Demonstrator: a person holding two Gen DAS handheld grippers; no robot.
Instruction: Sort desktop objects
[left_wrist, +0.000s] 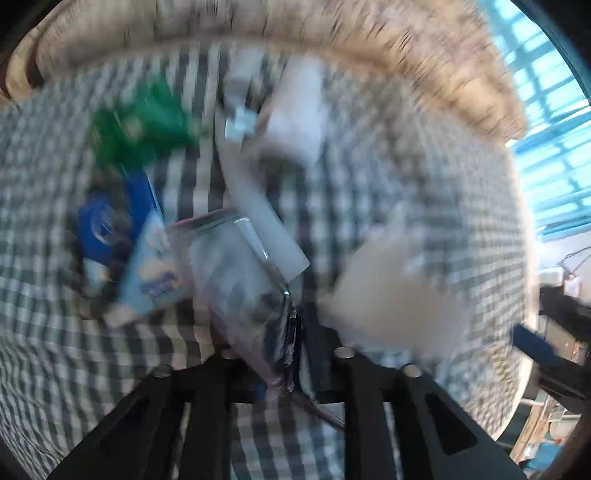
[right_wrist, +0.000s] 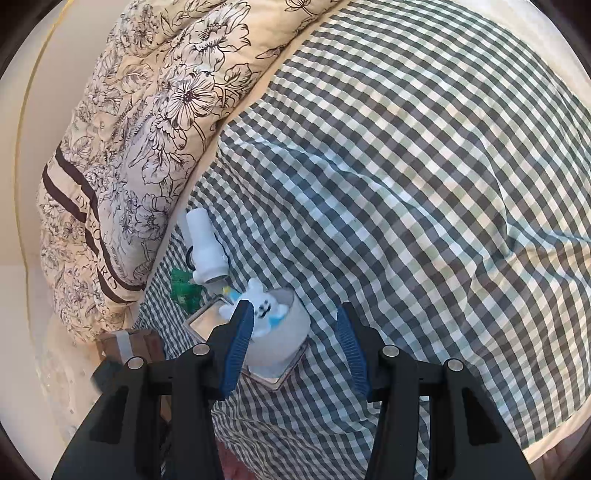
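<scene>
The left wrist view is motion-blurred. My left gripper is shut on a clear plastic bag that hangs out in front of it. Behind the bag lie a light blue packet, a blue box, a green item, a white tube and a white object on the checked cloth. A pale blurred lump lies to the right. My right gripper is open above a grey cup holding a white bunny figure, on a flat square tray.
A white bottle and a green item lie beside the cup. A floral quilt is heaped along the left. A cardboard box stands off the bed's left edge. Checked sheet stretches to the right.
</scene>
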